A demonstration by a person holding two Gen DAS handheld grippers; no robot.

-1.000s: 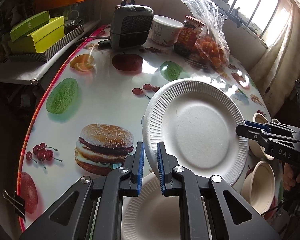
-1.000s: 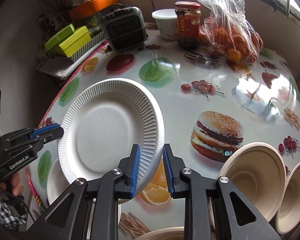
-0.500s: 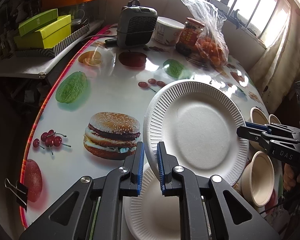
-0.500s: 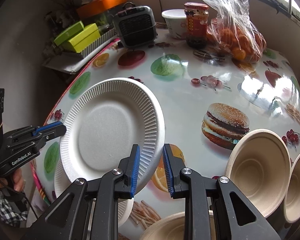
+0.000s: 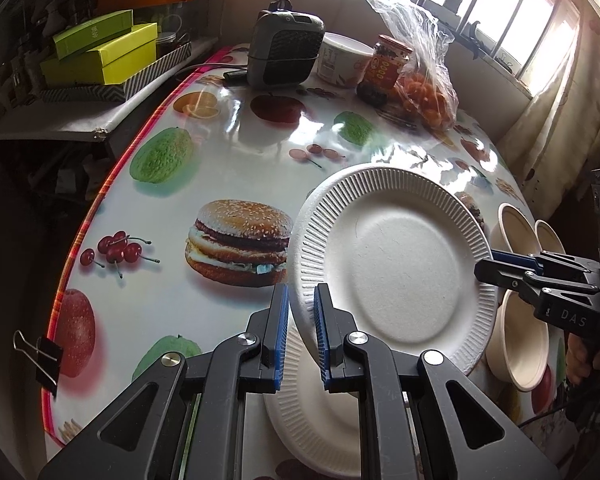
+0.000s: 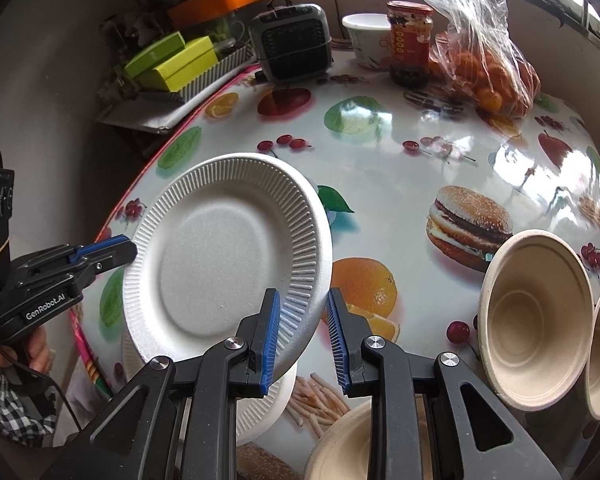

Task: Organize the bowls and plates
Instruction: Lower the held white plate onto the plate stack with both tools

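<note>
A white paper plate is held tilted above the counter by both grippers. Its near rim is pinched between the narrow jaws of the left gripper, while the opposite rim is clamped by the right gripper, whose jaws are also nearly closed on the plate's fluted edge. A second paper plate is seen lying flat on the counter directly below the raised one. Three beige bowls are grouped to the right of the plates, near the counter's edge. At the far end, a grey heater, a jar and a bag of oranges are stood.
</note>
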